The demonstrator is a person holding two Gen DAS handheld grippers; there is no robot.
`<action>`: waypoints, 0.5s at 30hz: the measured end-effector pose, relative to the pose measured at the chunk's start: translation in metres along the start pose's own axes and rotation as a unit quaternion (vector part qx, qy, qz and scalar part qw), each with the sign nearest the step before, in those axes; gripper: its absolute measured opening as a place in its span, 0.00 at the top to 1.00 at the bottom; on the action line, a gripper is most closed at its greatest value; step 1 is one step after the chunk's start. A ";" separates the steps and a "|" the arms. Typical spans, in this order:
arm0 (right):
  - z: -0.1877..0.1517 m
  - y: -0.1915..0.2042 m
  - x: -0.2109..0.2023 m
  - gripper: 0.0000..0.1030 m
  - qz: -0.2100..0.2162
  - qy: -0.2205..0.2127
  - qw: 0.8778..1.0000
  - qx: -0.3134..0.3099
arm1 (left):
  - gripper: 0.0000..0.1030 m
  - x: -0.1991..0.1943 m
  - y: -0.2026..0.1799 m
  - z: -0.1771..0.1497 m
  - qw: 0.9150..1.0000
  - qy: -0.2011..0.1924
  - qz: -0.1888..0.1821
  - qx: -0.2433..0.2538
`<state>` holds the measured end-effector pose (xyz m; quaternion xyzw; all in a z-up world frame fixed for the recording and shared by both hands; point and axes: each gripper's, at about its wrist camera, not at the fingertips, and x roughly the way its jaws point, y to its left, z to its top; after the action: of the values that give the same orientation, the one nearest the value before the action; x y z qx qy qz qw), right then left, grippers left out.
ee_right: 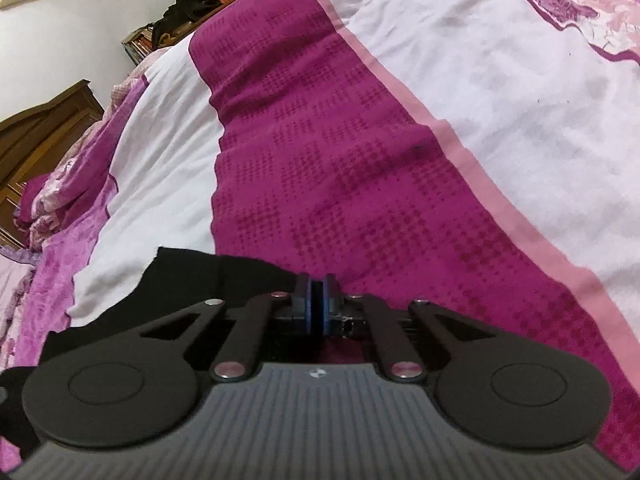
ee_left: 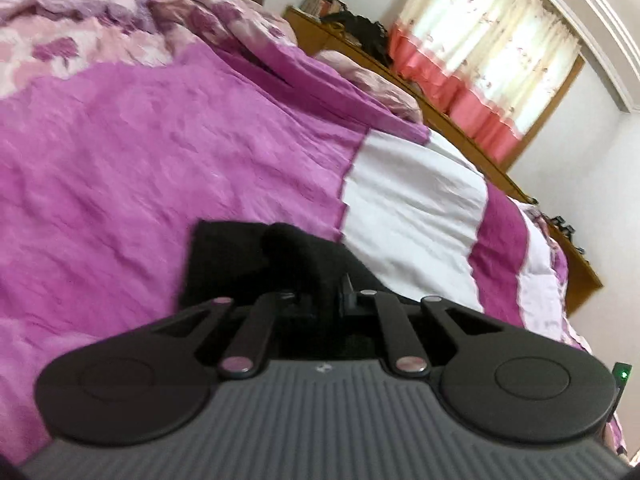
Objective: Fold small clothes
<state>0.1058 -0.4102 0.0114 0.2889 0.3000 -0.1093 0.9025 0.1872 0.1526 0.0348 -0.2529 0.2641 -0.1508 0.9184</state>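
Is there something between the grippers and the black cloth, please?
No. Both grippers are already shut on the black cloth: left gripper, right gripper. Under it only the bedspread shows.

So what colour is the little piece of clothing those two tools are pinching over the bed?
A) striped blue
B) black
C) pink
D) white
B: the small garment in front of the left tool is plain black, and the same black cloth leads into the shut right tool, above the purple and white bedspread.
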 end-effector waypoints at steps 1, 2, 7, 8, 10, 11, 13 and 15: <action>0.001 -0.001 0.001 0.96 -0.004 -0.003 1.000 0.002 | 0.89 0.003 0.003 0.002 1.000 0.007 0.003 0.019; 0.002 -0.001 0.001 0.96 -0.008 -0.006 1.000 0.004 | 0.89 0.008 0.005 0.003 0.999 0.016 0.011 0.034; 0.001 0.009 -0.001 0.95 -0.034 -0.012 0.999 -0.028 | 0.82 0.040 0.022 -0.004 0.993 0.097 0.068 -0.017; 0.001 0.012 -0.007 0.95 -0.036 -0.015 0.999 -0.034 | 0.80 0.037 0.020 -0.002 0.992 0.103 0.076 -0.022; 0.000 0.023 -0.029 0.95 -0.035 -0.017 0.997 -0.069 | 0.72 0.028 0.010 0.003 0.988 0.113 0.100 -0.022; -0.005 0.029 -0.043 0.94 -0.034 -0.025 0.995 -0.094 | 0.70 0.022 0.006 0.004 0.988 0.110 0.110 -0.018; -0.027 0.044 -0.069 0.94 -0.043 -0.034 0.985 -0.163 | 0.68 0.009 0.000 0.002 0.987 0.101 0.129 -0.006; -0.056 0.052 -0.081 0.93 -0.062 -0.015 0.975 -0.214 | 0.68 0.002 -0.003 -0.001 0.985 0.100 0.137 0.009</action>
<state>0.0336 -0.3328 0.0476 0.0682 0.3203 -0.1025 0.9393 0.1881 0.1485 0.0352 -0.1899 0.3859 -0.0504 0.9014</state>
